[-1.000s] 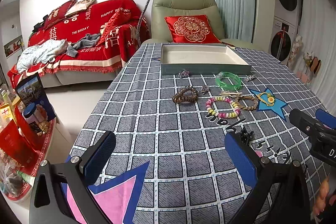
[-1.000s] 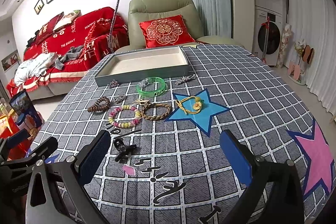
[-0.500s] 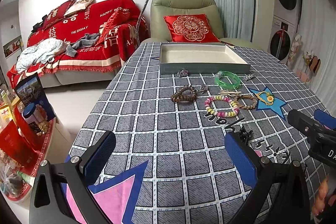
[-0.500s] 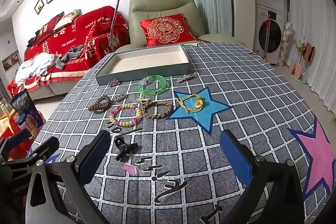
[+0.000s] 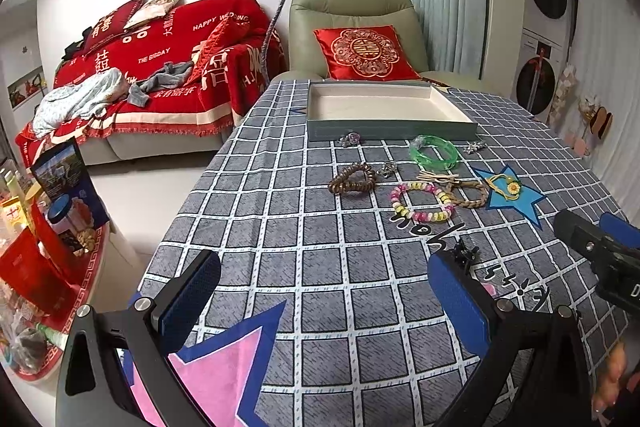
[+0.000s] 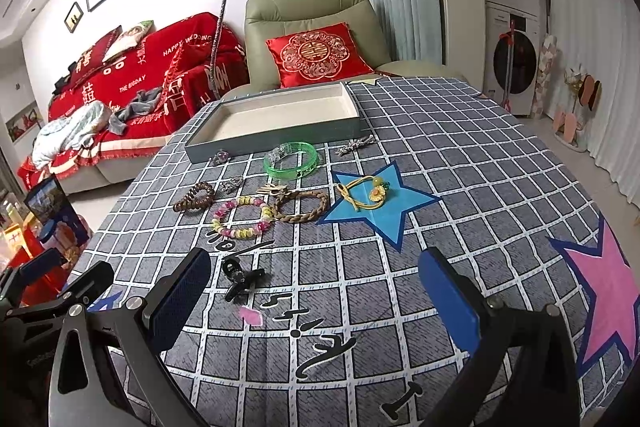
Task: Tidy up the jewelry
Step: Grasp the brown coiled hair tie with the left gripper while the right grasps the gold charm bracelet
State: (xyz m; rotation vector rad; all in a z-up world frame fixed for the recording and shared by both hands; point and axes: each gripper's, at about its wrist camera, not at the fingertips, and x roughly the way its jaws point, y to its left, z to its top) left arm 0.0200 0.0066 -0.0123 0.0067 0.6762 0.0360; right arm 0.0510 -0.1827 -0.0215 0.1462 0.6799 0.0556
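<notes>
Along the table's far edge, tray (jewelry clustered before it), bare cloth nearer, both grippers' jaws spread, holding nothing.

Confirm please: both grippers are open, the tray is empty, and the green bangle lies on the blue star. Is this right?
Not quite. The green bangle lies on the checked cloth just in front of the tray, not on the blue star; the right wrist view shows it. The yellow cord bracelet lies on the star. The rest holds.

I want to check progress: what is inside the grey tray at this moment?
The tray shows only its bare cream lining in both views; no jewelry lies inside. The near wall hides a thin strip of the floor behind it. All pieces, like the green bangle, lie on the tablecloth.
</notes>
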